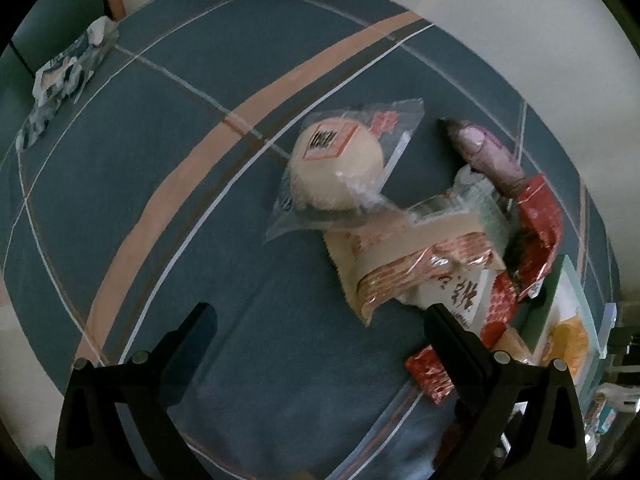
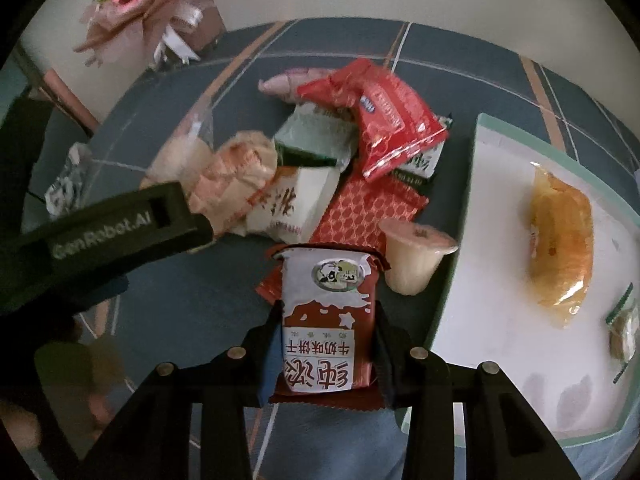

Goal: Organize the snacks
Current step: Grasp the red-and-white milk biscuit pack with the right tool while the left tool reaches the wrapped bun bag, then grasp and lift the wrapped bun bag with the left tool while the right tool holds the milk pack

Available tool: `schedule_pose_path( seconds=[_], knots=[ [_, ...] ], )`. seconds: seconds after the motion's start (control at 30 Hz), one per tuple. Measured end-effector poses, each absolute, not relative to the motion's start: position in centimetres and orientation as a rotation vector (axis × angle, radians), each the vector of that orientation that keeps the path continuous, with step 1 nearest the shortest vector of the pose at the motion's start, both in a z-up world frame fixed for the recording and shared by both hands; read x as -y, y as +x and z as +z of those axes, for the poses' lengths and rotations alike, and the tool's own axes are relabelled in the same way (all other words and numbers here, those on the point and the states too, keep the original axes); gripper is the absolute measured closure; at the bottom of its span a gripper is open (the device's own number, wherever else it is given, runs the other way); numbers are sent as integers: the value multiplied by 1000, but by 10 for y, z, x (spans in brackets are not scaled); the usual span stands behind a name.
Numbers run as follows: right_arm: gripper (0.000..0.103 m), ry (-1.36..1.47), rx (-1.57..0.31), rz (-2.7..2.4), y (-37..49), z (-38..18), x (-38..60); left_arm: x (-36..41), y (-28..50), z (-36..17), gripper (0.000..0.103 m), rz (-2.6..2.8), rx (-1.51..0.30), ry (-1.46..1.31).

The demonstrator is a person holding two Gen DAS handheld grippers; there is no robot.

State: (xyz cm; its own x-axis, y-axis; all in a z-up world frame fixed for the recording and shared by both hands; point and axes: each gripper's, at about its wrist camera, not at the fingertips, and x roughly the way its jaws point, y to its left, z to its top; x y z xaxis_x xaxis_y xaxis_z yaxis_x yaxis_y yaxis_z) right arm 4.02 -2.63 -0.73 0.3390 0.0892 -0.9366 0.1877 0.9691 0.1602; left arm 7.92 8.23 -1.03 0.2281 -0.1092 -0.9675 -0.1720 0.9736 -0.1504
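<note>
Blue-clothed desk (image 1: pixel 248 360) is carrying the snack pile, so I'm clenching my right tongs (image 2: pixel 328 328) on the milk biscuit packet (image 2: pixel 326 316) for the white tray (image 2: pixel 500 240), left tongs (image 1: pixel 320 320) hanging released.

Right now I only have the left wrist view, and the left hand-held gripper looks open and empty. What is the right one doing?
Observer: The right hand-held gripper is shut on a red-and-white biscuit packet, held above the tablecloth.
Reviewer: Where could it go? I see only the edge of something white at my right.
Observer: That is a white tray with a pale green rim; an orange-wrapped pastry lies on it.
Reviewer: Anything near that tray's edge?
Observer: A pale jelly cup lies on its side beside the tray's left rim.
</note>
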Motion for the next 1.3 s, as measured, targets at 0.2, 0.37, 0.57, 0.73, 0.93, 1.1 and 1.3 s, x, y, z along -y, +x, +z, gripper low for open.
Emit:
schedule_pose_path(
  seconds=[0.2,0.37,0.57,0.73,0.93,1.1,1.3],
  knots=[
    [61,294,-1172,-129,44,13,60,-64,102,5,0,-83,-1291,-111],
    [61,372,-1186,-168,30,5,77,-51,117,7,0,-134,-1249,-38],
    [61,415,-1206,-179,23,0,88,-32,131,3,3,-199,-1202,37],
    [61,443,-1199,-189,18,7,98,-25,135,-3,26,-212,-1180,80],
    [61,453,-1208,-193,20,3,99,-21,128,5,57,-263,-1189,51],
    [61,466,-1223,-209,19,0,101,-23,111,-1,71,-263,-1217,54],
    [61,488,-1247,-231,18,-4,106,-21,107,-3,72,-248,-1218,49]
  ],
)
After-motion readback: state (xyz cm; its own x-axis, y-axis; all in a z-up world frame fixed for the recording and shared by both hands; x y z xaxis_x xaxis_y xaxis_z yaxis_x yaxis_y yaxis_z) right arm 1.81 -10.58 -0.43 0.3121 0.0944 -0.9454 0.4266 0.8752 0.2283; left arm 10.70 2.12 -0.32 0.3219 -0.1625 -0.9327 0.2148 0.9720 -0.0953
